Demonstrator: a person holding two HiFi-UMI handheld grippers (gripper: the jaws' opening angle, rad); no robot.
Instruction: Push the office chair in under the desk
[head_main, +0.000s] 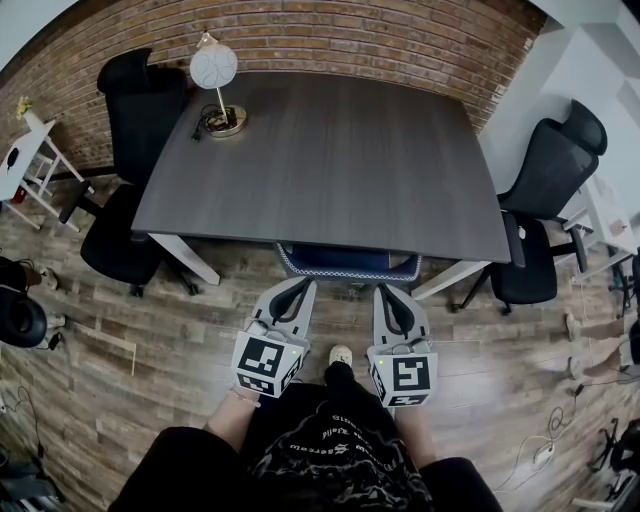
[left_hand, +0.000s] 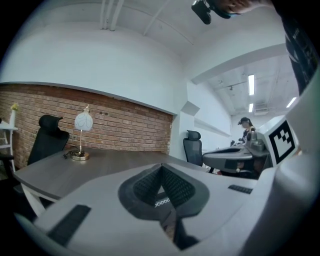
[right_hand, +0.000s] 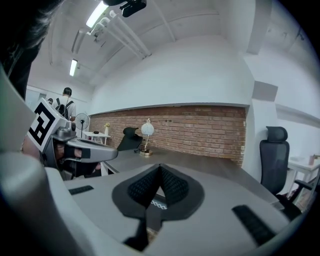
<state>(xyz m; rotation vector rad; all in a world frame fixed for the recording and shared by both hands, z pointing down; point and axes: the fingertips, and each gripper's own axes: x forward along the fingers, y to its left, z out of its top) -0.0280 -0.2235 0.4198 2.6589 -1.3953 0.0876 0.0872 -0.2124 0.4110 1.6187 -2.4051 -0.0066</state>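
The office chair (head_main: 347, 263) is tucked under the dark grey desk (head_main: 330, 160); only its dark back with a patterned blue rim shows at the near edge. My left gripper (head_main: 303, 286) and right gripper (head_main: 386, 293) are both shut with nothing between the jaws, and their tips point at the chair back, left and right of its middle. Whether they touch it I cannot tell. In the left gripper view the closed gripper (left_hand: 161, 170) fills the lower frame, with a sliver of the chair's patterned rim (left_hand: 162, 202) below. The right gripper (right_hand: 160, 167) looks the same.
A white globe lamp (head_main: 215, 75) stands on the desk's far left corner. Black office chairs stand at the left (head_main: 130, 110) and right (head_main: 545, 190) of the desk. A brick wall runs behind. A white side table (head_main: 25, 160) is far left. A person (left_hand: 245, 127) stands in the background.
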